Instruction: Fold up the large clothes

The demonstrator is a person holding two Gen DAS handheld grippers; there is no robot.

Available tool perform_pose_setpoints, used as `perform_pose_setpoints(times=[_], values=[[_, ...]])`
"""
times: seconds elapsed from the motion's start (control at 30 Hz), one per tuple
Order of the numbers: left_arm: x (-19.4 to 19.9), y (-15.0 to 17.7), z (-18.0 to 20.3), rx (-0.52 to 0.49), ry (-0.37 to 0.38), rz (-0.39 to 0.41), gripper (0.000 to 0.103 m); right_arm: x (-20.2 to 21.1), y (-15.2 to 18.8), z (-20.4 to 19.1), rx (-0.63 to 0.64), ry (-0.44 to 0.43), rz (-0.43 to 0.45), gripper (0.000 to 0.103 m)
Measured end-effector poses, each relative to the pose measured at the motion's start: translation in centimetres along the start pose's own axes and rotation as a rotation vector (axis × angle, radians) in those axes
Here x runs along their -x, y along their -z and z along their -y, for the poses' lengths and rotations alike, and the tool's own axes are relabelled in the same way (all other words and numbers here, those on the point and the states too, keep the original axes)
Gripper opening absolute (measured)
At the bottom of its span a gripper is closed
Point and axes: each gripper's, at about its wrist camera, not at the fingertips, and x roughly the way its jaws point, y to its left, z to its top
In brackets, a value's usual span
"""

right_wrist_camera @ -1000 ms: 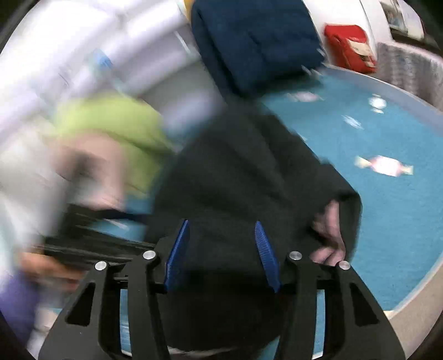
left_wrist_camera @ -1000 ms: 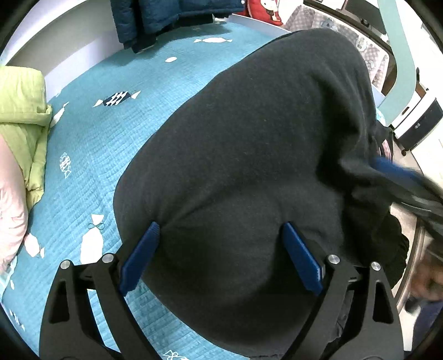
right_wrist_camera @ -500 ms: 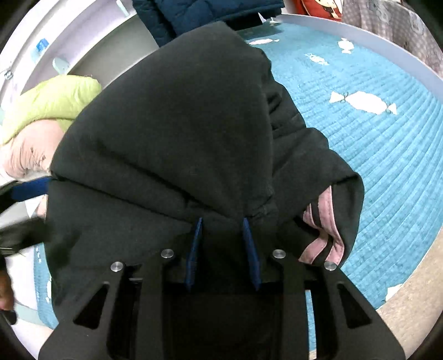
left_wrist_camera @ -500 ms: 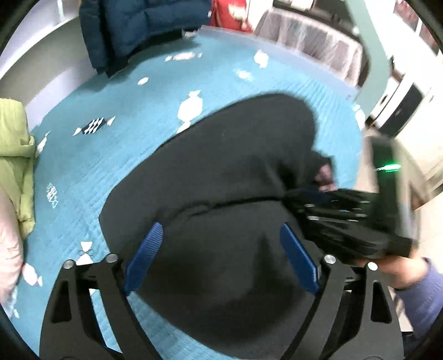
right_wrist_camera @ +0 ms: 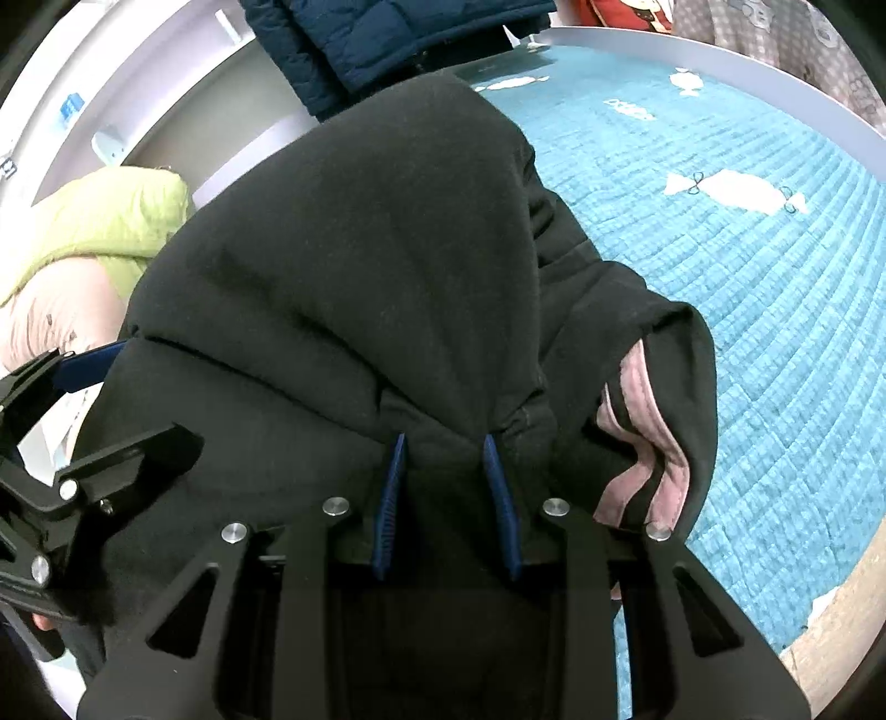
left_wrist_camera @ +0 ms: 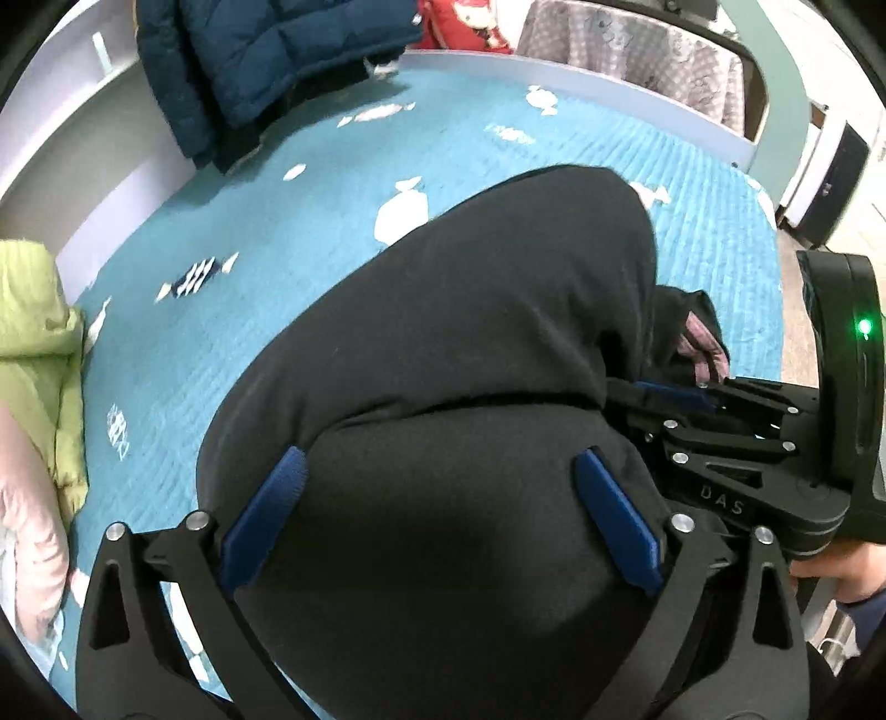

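A large black hoodie (left_wrist_camera: pixel 470 343) lies bunched on the teal bedspread (left_wrist_camera: pixel 232 310), with a pink striped patch (left_wrist_camera: pixel 700 346) showing at its right side. My left gripper (left_wrist_camera: pixel 437 476) is open, its blue fingers spread wide around a thick fold of the hoodie near me. My right gripper (right_wrist_camera: pixel 446 448) is shut on a pinch of the hoodie (right_wrist_camera: pixel 360 249) below the hood, next to the pink stripes (right_wrist_camera: pixel 648 443). The right gripper also shows in the left wrist view (left_wrist_camera: pixel 670 393), at the hoodie's right edge. The left gripper shows at the left of the right wrist view (right_wrist_camera: pixel 66 410).
A navy puffer jacket (left_wrist_camera: pixel 266 61) hangs over the far edge of the bed. A lime green jacket (left_wrist_camera: pixel 33 310) and a pink one (left_wrist_camera: pixel 27 498) lie at the left. A red cushion (left_wrist_camera: pixel 459 22) and a checked cloth (left_wrist_camera: pixel 637 55) sit beyond the bed frame.
My right gripper has closed tighter on the hoodie fabric and holds it. The left gripper has come closer to the hoodie, still spread around the fold.
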Motion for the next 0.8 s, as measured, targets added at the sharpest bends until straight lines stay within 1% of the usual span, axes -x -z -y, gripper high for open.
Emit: perform_pose_setpoints(times=[0.03,0.1,0.13,0.2,0.27,0.3,0.33,0.37,0.4,0.43,0.47,0.5,0.57,0.63,0.67,0.7,0.73,0.77,0.8], values=[[0.7,-0.1,0.1,-0.031,0.008,0.007,0.098,0.5,-0.1,-0.2,0.004,0.006,-0.003,0.027],[2.2,-0.7,0.0,-0.078,0.056,-0.013,0.098,1.2,-0.2,-0.4,-0.007,0.013,-0.01,0.027],[3.2,-1.1,0.0,-0.095,0.094,-0.023,0.098,1.6,-0.2,-0.4,-0.014,0.016,-0.011,0.028],[5.1,-2.3,-0.1,-0.126,0.18,-0.012,0.098,2.8,0.1,-0.5,-0.038,0.012,0.001,0.028],[6.1,-4.0,-0.3,-0.119,0.236,-0.012,0.098,4.1,0.4,-0.6,-0.083,-0.013,0.012,0.029],[6.0,-5.3,-0.4,-0.116,0.256,-0.032,0.098,5.0,0.5,-0.8,-0.096,-0.027,0.013,0.029],[5.3,-7.0,-0.5,-0.112,0.238,-0.061,0.098,5.6,0.5,-0.9,-0.1,-0.035,0.012,0.029],[4.1,-8.3,-0.6,-0.102,0.212,-0.101,0.098,6.6,0.4,-0.9,-0.12,-0.045,0.003,0.029],[3.0,-9.3,-0.8,-0.088,0.201,-0.147,0.098,7.3,0.2,-1.0,-0.151,-0.053,-0.015,0.029],[1.5,-10.3,-1.1,-0.066,0.208,-0.207,0.098,7.8,0.0,-1.1,-0.173,-0.055,-0.033,0.034],[0.5,-10.8,-1.3,-0.06,0.222,-0.251,0.097,8.6,-0.1,-1.1,-0.208,-0.047,-0.061,0.037],[-0.8,-11.6,-1.4,-0.045,0.245,-0.318,0.097,9.0,-0.3,-1.0,-0.229,-0.035,-0.082,0.043],[-2.3,-12.8,-1.4,-0.061,0.236,-0.398,0.098,10.0,-0.5,-0.7,-0.276,-0.011,-0.11,0.043],[-3.5,-13.4,-1.6,-0.063,0.248,-0.48,0.098,10.8,-0.5,0.0,-0.331,-0.001,-0.131,0.048],[-4.2,-13.8,-1.7,-0.072,0.252,-0.518,0.099,11.0,-0.4,0.4,-0.355,0.019,-0.147,0.049],[-4.8,-13.8,-2.0,-0.079,0.257,-0.549,0.099,11.1,-0.2,0.9,-0.372,0.039,-0.155,0.053],[-5.6,-13.8,-2.2,-0.087,0.261,-0.593,0.099,11.1,0.1,1.5,-0.399,0.065,-0.163,0.064],[-6.3,-13.6,-2.2,-0.084,0.268,-0.632,0.099,10.7,0.5,2.5,-0.454,0.08,-0.178,0.07],[-7.0,-13.0,-2.5,-0.081,0.261,-0.661,0.099,10.1,1.0,3.4,-0.511,0.057,-0.204,0.078]])
